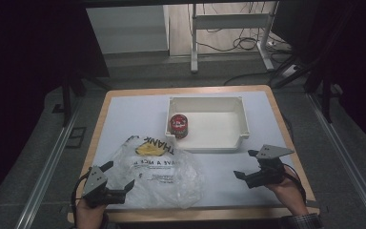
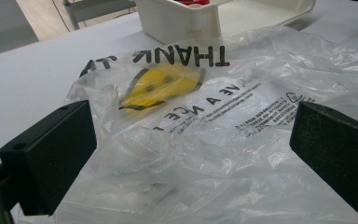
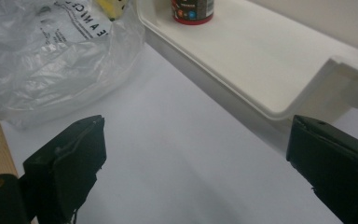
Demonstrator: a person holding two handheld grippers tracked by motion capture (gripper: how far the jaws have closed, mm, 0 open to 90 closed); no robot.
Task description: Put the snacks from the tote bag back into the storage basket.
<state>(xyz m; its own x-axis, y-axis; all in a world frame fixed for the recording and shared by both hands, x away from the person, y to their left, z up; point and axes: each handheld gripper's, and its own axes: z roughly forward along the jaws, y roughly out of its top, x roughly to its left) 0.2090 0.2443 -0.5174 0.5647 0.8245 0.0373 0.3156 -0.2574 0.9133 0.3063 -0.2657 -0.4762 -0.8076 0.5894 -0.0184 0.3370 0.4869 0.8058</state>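
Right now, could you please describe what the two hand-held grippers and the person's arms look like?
Both are black, each with two blocky black jaws. The left hand-held gripper and right hand-held gripper each carry a grey three-cornered plate on top, and a black cable trails back. The right wrist wears a dark checked cuff.

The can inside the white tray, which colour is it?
The can is red with a dark label, clearest in the high view.

Beyond the desk (image 1: 124, 102), a white metal frame (image 1: 228, 21) stands on the grey floor (image 1: 138, 71), with black cables (image 1: 238, 45) beside it; dim surroundings flank the desk.
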